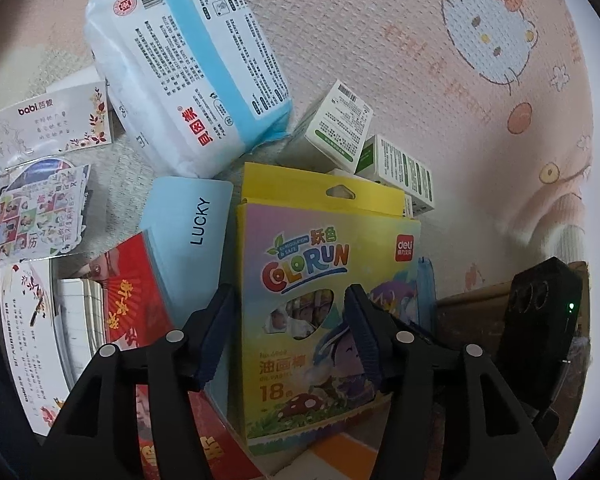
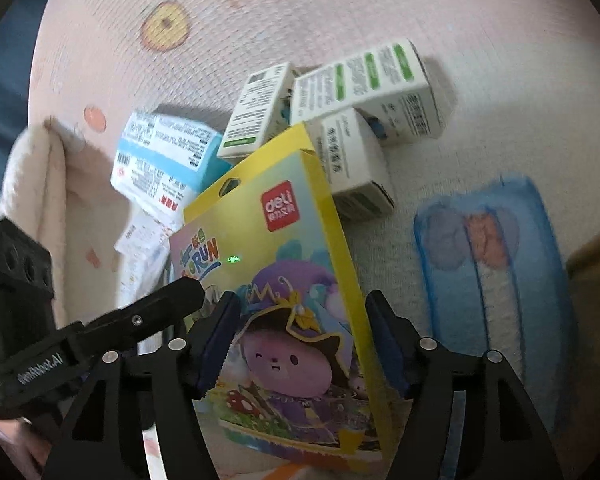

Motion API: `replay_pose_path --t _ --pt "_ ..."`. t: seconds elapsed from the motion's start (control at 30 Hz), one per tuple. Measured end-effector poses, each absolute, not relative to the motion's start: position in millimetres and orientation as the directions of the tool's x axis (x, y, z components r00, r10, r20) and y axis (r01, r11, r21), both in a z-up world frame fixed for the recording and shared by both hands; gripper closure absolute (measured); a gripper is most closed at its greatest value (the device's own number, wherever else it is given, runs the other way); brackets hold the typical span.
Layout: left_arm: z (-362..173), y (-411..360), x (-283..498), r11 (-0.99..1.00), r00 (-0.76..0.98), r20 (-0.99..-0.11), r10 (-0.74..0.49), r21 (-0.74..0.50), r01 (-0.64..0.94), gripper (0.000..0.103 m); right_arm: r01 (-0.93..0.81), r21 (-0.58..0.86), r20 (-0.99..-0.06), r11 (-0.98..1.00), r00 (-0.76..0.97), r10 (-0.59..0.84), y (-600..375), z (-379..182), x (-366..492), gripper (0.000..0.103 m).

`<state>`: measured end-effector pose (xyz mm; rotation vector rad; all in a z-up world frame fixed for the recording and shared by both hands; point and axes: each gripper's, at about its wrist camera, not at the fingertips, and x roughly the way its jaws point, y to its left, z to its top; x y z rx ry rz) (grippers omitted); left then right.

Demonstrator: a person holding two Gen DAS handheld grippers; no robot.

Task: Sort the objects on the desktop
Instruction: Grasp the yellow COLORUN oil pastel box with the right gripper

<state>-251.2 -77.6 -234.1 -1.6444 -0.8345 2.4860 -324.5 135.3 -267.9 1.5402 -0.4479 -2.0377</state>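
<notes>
The left gripper (image 1: 290, 300) stands released, its ribbed blue pads either side of a flat, glossy yellow crayon box (image 1: 320, 300) without pressing it. The right gripper (image 2: 300, 312) is likewise spread wide over the same box (image 2: 284, 280), which lies tilted beneath and ahead of its fingers. Beyond the box sit three small white cardboard cartons (image 2: 364, 88), and a soft, crinkled plastic tissue pack (image 1: 188, 64) lies farther ahead to the left. Everything rests on a woven, cartoon-printed pink mat (image 1: 440, 80).
</notes>
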Motion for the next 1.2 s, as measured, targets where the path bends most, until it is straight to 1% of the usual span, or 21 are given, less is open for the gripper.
replay_pose_path --t 0.07,0.1,0.13,0.2,0.23,0.37,0.53,0.63,0.73,0.77,0.8,0.83,0.87,0.9,0.93,0.97,1.0,1.07,1.1,1.13,1.2 --pt "-234.4 -77.1 -249.8 -0.848 -0.446 -0.835 0.321 -0.463 0.257 0.044 0.21 0.57 -0.769 -0.794 -0.204 -0.606 138.1 -267.7 -321.9 0.039" --pt "-234.5 -78.5 -249.0 -0.843 -0.449 -0.835 0.318 -0.466 0.268 0.048 0.21 0.564 -0.772 -0.798 -0.21 -0.6 137.4 -265.8 -320.8 0.04" --pt "-234.7 -80.4 -248.4 -0.839 -0.446 -0.843 0.299 -0.455 0.298 0.059 0.216 0.553 -0.774 -0.805 -0.224 -0.592 136.0 -262.7 -319.0 0.041" --pt "-233.7 -83.6 -247.3 -0.833 -0.439 -0.854 0.28 -0.443 0.331 0.065 0.237 0.515 -0.783 -0.824 -0.261 -0.565 130.7 -252.8 -314.0 0.046" --pt "-231.4 -87.0 -246.3 -0.817 -0.45 -0.844 0.292 -0.465 0.342 0.065 0.25 0.495 -0.784 -0.832 -0.286 -0.551 130.5 -245.6 -310.7 0.049" --pt "-210.6 -98.0 -238.0 -0.782 -0.511 -0.797 0.32 -0.527 0.333 0.065 0.282 0.475 -0.776 -0.834 -0.313 -0.548 130.7 -214.3 -303.9 0.056" --pt "-178.1 -112.2 -224.1 -0.769 -0.558 -0.759 0.335 -0.563 0.304 0.065 0.333 0.471 -0.743 -0.817 -0.351 -0.571 123.2 -170.1 -291.9 0.057" --pt "-163.9 -124.4 -213.0 -0.761 -0.576 -0.754 0.316 -0.564 0.321 0.065 0.363 0.484 -0.724 -0.796 -0.345 -0.597 111.9 -159.1 -284.5 0.057" --pt "-161.7 -137.5 -203.2 -0.768 -0.558 -0.773 0.302 -0.544 0.338 0.065 0.374 0.495 -0.723 -0.784 -0.322 -0.611 98.1 -159.3 -277.2 0.057" --pt "-161.9 -139.3 -200.0 -0.766 -0.552 -0.776 0.306 -0.544 0.341 0.069 0.371 0.498 -0.727 -0.784 -0.313 -0.611 94.7 -161.6 -275.5 0.057" --pt "-164.1 -143.6 -194.2 -0.734 -0.559 -0.743 0.368 -0.601 0.317 0.091 0.365 0.503 -0.733 -0.783 -0.3 -0.611 91.5 -165.1 -273.8 0.061" --pt "-163.2 -144.2 -190.6 -0.681 -0.565 -0.695 0.444 -0.672 0.291 0.092 0.366 0.521 -0.73 -0.771 -0.278 -0.625 87.6 -167.9 -272.8 0.072" --pt "-159.2 -140.6 -186.7 -0.615 -0.575 -0.633 0.519 -0.743 0.264 0.092 0.368 0.543 -0.721 -0.755 -0.256 -0.644 85.3 -169.4 -271.9 0.075" --pt "-154.6 -134.9 -186.0 -0.599 -0.577 -0.61 0.543 -0.763 0.242 0.092 0.371 0.571 -0.706 -0.732 -0.234 -0.669 79.6 -169.7 -270.1 0.076" --pt "-149.3 -129.2 -185.5 -0.608 -0.574 -0.608 0.549 -0.761 0.224 0.091 0.371 0.569 -0.713 -0.734 -0.221 -0.665 72.4 -169.7 -269.5 0.08" --pt "-140.9 -120.7 -186.5 -0.692 -0.575 -0.665 0.477 -0.687 0.222 0.091 0.381 0.549 -0.731 -0.744 -0.213 -0.648 65.9 -170.0 -268.4 0.084" --pt "-138.5 -117.8 -188.0 -0.723 -0.578 -0.679 0.452 -0.659 0.207 0.091 0.401 0.522 -0.745 -0.753 -0.217 -0.631 60.5 -169.6 -267.3 0.085" --pt "-140.6 -117.7 -192.0 -0.754 -0.571 -0.697 0.433 -0.627 0.195 0.091 0.401 0.507 -0.747 -0.763 -0.238 -0.621 60.8 -170.4 -267.0 0.085" --pt "-142.3 -120.2 -192.7 -0.764 -0.569 -0.714 0.408 -0.609 0.216 0.09 0.389 0.52 -0.743 -0.761 -0.235 -0.627 64.3 -170.9 -268.2 0.085" --pt "-146.0 -124.7 -193.3 -0.767 -0.567 -0.726 0.389 -0.596 0.238 0.087 0.38 0.523 -0.741 -0.763 -0.238 -0.627 68.6 -170.7 -269.1 0.085" --pt "-156.7 -137.6 -188.7 -0.754 -0.555 -0.74 0.38 -0.596 0.277 0.086 0.374 0.515 -0.744 -0.771 -0.251 -0.619 76.5 -169.5 -266.1 0.085"
